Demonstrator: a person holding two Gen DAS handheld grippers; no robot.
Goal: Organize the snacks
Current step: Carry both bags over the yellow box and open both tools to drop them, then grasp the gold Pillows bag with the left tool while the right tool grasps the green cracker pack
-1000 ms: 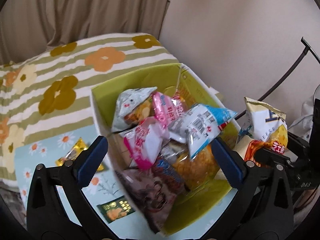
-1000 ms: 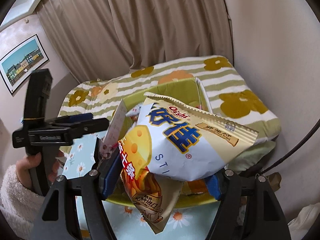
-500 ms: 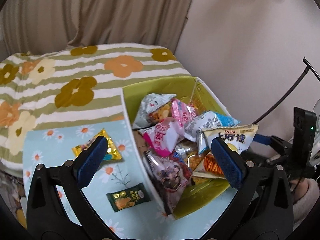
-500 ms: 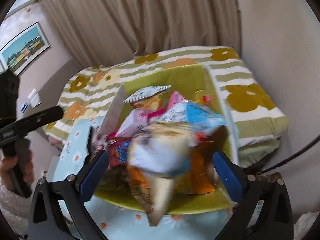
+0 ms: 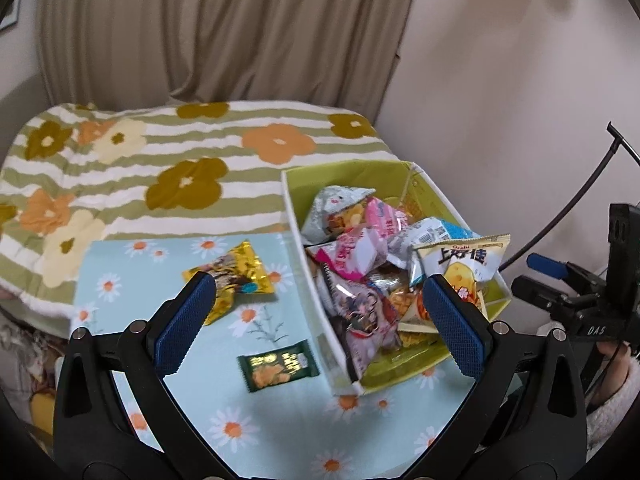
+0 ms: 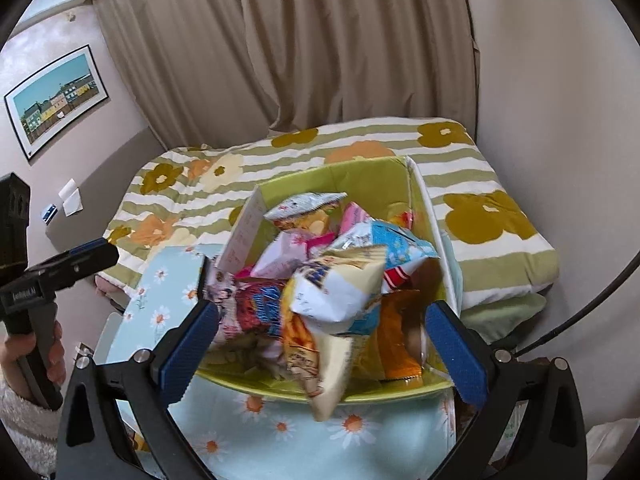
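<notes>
Though hidden rightward: dark-green packet (image 5: 278,365).

From the left wrist we look down, close, over the cloth (image 5: 120,280) toward the box (image 5: 304,240); from the right wrist, along the box (image 6: 400,172). We share box and blanket (image 5: 120,168).
</notes>
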